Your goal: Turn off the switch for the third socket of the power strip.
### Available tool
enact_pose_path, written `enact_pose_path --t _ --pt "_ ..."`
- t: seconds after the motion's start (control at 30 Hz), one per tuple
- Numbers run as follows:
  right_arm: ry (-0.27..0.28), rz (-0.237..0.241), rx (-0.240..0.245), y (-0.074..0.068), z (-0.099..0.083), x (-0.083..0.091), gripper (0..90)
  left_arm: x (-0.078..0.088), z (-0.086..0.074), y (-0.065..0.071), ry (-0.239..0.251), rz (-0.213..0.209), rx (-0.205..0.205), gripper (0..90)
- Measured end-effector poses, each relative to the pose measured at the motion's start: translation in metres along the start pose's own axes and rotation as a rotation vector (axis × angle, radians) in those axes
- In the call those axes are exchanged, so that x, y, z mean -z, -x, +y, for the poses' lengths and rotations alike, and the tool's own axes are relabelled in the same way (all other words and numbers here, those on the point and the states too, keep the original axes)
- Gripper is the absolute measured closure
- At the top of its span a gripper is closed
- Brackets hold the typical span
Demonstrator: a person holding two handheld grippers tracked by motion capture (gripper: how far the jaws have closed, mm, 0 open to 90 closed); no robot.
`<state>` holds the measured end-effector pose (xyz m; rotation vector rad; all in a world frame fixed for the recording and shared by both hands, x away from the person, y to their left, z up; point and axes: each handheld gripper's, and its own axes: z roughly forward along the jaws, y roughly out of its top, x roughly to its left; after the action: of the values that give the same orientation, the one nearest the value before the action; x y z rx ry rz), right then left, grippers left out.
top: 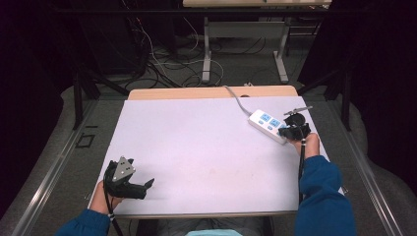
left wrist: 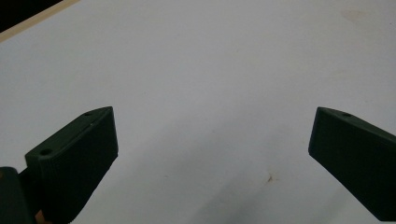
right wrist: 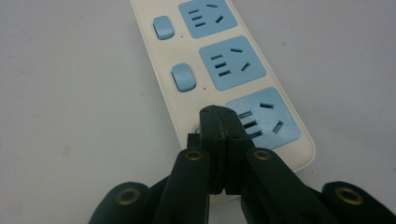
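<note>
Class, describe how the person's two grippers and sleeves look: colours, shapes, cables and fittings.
Both sleeves are blue. The left gripper is black with blocky, ribbed jaws, a grey three-cornered plate on top and a black cable. The right gripper is black too, with brass-coloured rivets at its linkage joints and a black cable trailing along the forearm.

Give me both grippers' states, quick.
Left gripper: open, holding nothing, over the bare table.
Right gripper: closed, nothing between the jaws, tips at the nearest switch of the power strip.

One power strip (top: 268,126) with three blue sockets (right wrist: 232,62), two visible switches (right wrist: 182,77); two tongs (top: 146,185).
</note>
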<state>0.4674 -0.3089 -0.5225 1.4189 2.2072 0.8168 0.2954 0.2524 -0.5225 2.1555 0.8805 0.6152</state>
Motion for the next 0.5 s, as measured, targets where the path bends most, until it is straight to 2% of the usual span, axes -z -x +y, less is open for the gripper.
enact_pose_path --t 0.3,0.5 --pt "-0.002 -0.016 -0.006 -0.0037 -0.0003 0.0004 90.0 0.0003 0.0001 -0.0005 -0.001 0.007 -0.007 1.3" --pt "0.0 -0.023 0.014 -0.0036 -0.0006 0.0002 90.0 0.0002 0.0001 -0.0004 -0.001 0.005 -0.005 1.3"
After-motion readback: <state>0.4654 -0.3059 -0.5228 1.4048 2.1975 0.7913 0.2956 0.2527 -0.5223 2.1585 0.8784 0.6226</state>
